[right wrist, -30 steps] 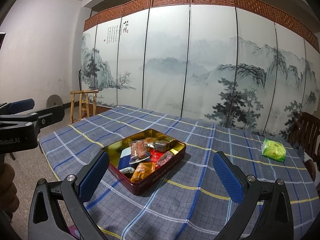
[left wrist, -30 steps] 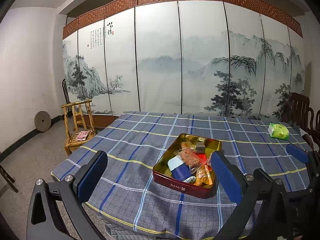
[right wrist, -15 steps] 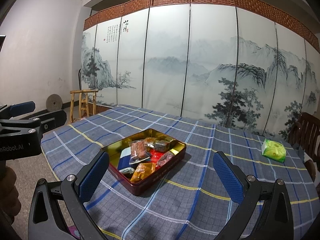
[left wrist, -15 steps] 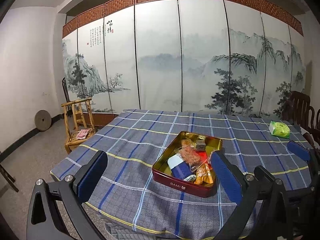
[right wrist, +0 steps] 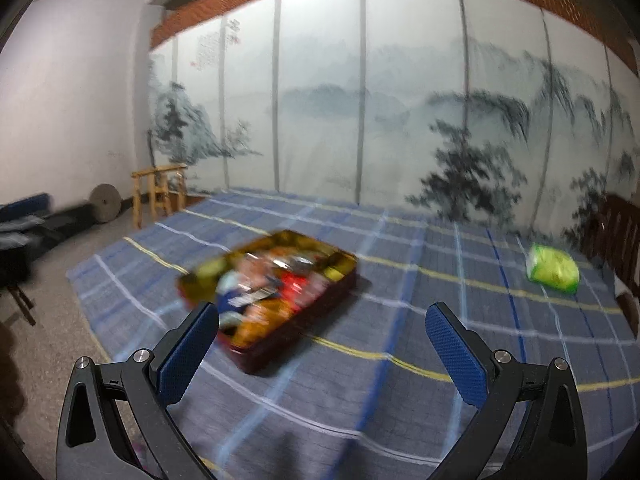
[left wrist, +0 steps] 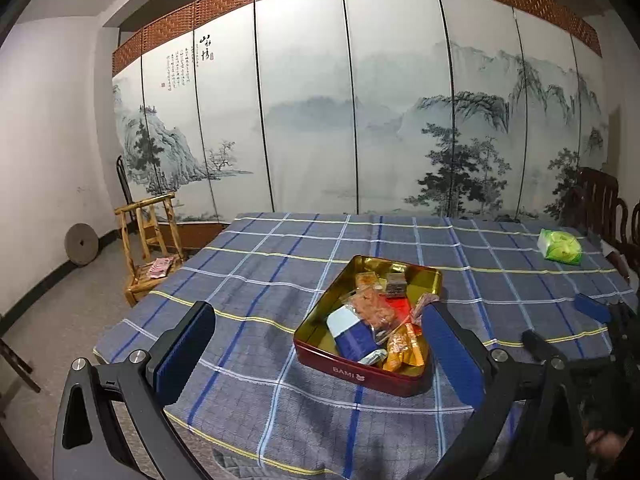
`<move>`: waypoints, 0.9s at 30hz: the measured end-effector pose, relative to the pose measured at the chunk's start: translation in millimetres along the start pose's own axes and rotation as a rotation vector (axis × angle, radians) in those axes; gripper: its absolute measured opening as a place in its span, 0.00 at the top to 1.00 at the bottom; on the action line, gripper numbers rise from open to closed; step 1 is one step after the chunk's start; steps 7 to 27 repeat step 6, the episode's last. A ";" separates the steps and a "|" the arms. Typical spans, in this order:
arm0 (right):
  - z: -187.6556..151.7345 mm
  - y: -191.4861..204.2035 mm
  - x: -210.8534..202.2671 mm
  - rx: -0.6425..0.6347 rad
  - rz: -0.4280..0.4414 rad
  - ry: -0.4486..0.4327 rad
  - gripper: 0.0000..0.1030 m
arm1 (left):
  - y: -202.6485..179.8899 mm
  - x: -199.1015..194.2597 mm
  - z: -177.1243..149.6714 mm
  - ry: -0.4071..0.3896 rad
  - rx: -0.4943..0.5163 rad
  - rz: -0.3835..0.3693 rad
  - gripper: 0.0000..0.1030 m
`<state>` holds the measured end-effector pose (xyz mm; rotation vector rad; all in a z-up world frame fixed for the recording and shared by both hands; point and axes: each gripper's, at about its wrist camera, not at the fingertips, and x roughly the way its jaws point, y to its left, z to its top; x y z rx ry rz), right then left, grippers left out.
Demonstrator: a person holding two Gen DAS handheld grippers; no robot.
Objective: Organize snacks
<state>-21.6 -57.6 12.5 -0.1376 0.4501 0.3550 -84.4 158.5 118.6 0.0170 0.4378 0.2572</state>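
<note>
The left gripper [left wrist: 318, 344] is wide open and holds nothing; the right gripper [right wrist: 322, 344] also stands wide and empty. Between and beyond them, the red tin [left wrist: 352, 370], with "BAMI" on its side, sits on the checked tablecloth [left wrist: 248, 280] with snack packets [left wrist: 374, 308] inside. A green packet [left wrist: 560, 246] lies well apart.

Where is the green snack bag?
The green snack bag lies alone on the checked tablecloth at the far right of both views, near the dark wooden chair, well apart from the red tin.
</note>
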 end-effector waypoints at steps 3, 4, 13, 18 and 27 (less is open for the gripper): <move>-12.3 -40.7 26.3 -0.001 -0.071 0.103 0.00 | -5.6 7.4 2.3 0.024 0.006 0.001 0.01; -18.6 -58.0 35.1 -0.002 -0.103 0.139 0.00 | -7.7 9.4 2.9 0.030 0.008 0.003 0.01; -32.6 -99.3 53.4 0.000 -0.168 0.217 0.00 | -12.1 14.7 4.1 0.048 0.016 0.016 0.01; -32.6 -99.3 53.4 0.000 -0.168 0.217 0.00 | -12.1 14.7 4.1 0.048 0.016 0.016 0.01; -32.6 -99.3 53.4 0.000 -0.168 0.217 0.00 | -12.1 14.7 4.1 0.048 0.016 0.016 0.01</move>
